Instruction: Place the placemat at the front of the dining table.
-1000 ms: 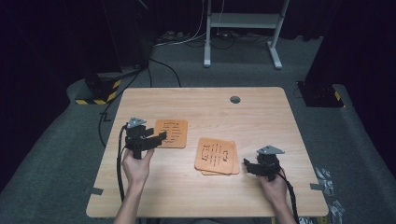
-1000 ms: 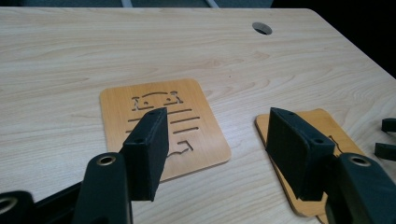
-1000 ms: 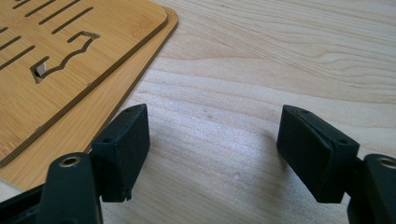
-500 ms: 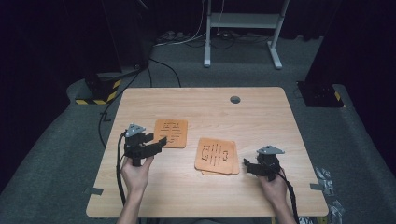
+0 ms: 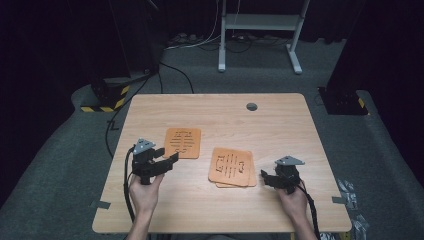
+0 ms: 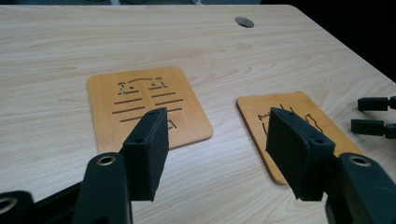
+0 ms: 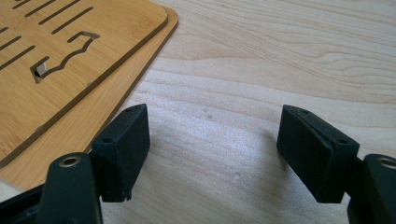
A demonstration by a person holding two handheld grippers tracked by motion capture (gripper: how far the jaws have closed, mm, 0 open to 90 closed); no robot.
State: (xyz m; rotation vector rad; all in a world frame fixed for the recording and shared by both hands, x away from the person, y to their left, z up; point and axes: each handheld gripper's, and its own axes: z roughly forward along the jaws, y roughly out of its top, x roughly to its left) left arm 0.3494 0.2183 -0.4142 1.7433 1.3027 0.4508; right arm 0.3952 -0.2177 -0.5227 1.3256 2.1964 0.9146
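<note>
Your left gripper [image 5: 170,161]: jaws apart, nothing between pads. Single coaster [image 5: 183,142] lies flat just ahead of its tips, slightly off to the left jaw's side.

Your right gripper [image 5: 264,178]: jaws wide, empty, beside stacked coasters [image 5: 231,167].

Left nearer the single coaster; judge the stack right's job.

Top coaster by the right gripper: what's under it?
Under the top coaster lies a second coaster, its edge peeking out along the side and near edge. Whether more lie beneath is hidden. The single coaster lies apart.
</note>
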